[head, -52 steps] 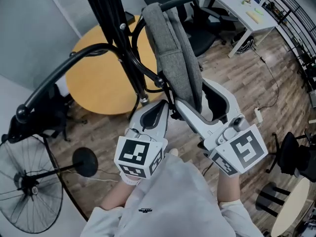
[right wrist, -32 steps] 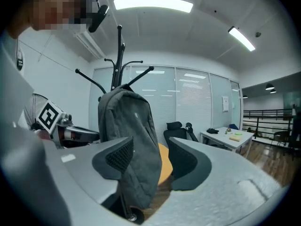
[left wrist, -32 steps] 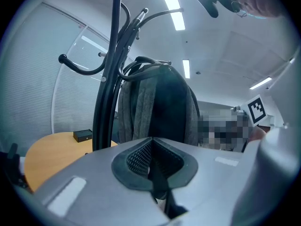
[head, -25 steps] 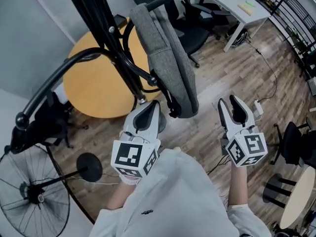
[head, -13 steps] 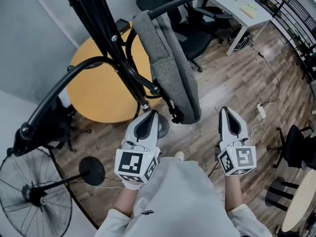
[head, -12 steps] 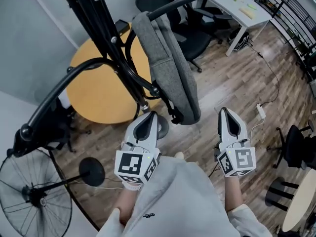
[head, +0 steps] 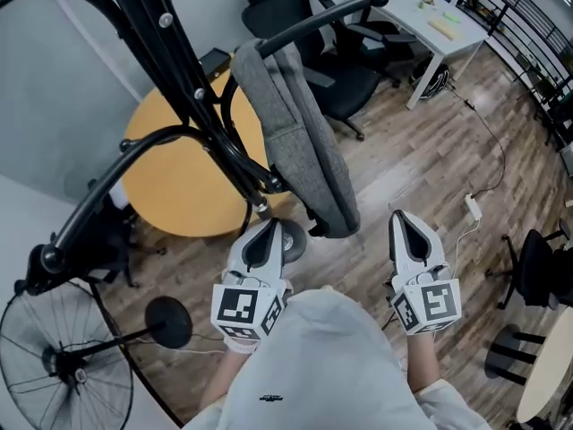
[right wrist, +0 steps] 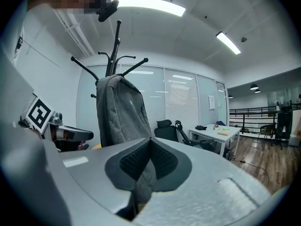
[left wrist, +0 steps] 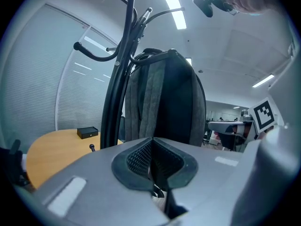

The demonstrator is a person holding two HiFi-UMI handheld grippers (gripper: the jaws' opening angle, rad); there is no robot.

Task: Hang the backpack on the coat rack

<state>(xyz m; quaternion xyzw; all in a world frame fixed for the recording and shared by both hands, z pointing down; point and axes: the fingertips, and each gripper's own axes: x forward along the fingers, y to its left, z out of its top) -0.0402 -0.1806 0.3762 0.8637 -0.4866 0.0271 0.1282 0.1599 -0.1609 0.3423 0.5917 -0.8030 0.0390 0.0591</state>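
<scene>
**Backpack on the rack, both grippers clear of it**

Grey backpack hangs from an upper arm of the black coat rack, its bottom end free above the wood floor; left gripper sits just below the bag's lower edge, not touching, jaws pressed together on nothing; right gripper stands off to the bag's right, apart from it, jaws likewise closed and empty

Wood floor carries everything — round yellow table at 10 o'clock, white desk at 1 with small items on top, black office chairs at 12, fan at 8, white power strip at 3. Small black box sits on the table. Coat rack stands near centre — backpack hangs on it.
</scene>
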